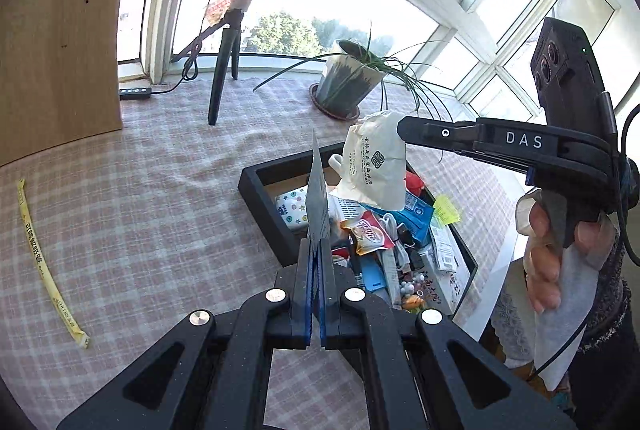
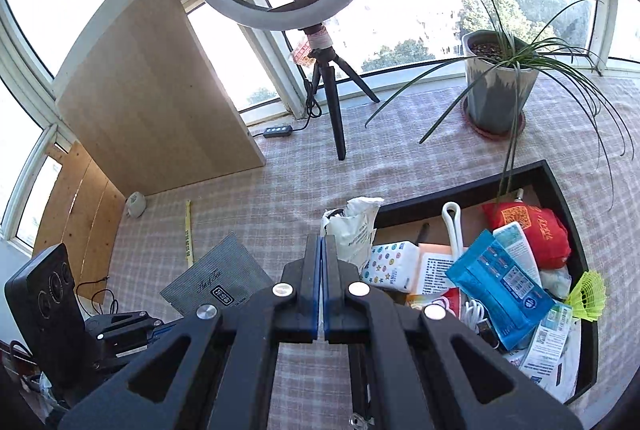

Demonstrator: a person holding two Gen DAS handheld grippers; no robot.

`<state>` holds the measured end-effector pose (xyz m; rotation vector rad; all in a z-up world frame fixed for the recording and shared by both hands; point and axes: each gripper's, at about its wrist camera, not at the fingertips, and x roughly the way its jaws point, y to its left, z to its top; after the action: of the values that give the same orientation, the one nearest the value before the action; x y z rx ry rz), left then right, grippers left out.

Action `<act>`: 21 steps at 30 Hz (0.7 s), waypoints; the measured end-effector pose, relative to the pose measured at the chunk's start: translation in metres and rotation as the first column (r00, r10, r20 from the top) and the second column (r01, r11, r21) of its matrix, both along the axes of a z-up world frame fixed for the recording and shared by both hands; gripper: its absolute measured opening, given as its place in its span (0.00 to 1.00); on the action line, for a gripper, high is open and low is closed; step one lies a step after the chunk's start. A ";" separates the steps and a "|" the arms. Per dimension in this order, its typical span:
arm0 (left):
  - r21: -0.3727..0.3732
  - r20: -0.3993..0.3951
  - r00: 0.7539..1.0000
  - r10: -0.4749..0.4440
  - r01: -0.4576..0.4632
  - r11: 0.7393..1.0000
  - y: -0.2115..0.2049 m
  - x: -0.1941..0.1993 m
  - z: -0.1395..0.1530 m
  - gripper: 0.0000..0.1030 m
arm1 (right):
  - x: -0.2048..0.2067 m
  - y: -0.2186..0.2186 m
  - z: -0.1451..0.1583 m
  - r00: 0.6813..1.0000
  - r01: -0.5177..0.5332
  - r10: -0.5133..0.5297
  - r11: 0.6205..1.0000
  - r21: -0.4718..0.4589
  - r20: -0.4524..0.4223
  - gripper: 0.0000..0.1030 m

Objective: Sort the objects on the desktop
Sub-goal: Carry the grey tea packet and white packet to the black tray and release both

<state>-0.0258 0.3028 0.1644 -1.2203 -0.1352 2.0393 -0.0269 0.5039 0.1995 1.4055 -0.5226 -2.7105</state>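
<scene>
Left tongs (image 1: 319, 242) clenched on a thin grey sachet (image 1: 318, 198), held edge-on above the near rim of the black tray (image 1: 256, 178). Right tongs (image 2: 322, 240) likewise clamped, apparently on the crumpled neck of a white printed bag (image 2: 354, 226), dangling over the tray's packed clutter. On the checked cloth (image 1: 160, 190) well to the left, a yellow strip (image 1: 40, 258).

I see a pink-and-white checked surface (image 1: 160, 214), a black tray (image 2: 576, 242), a grey sachet (image 2: 218, 280) and a white pouch (image 1: 376, 166).
</scene>
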 end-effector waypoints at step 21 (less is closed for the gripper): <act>-0.044 0.075 0.980 -0.183 0.187 0.981 0.149 0.041 -0.016 0.31 | 0.077 0.133 0.002 0.982 0.183 -0.184 0.983 0.016 0.034 0.29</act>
<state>0.0152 0.4514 0.1489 -1.2876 -0.0026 1.8498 0.0502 0.6366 0.2011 1.4811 -0.6701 -2.8386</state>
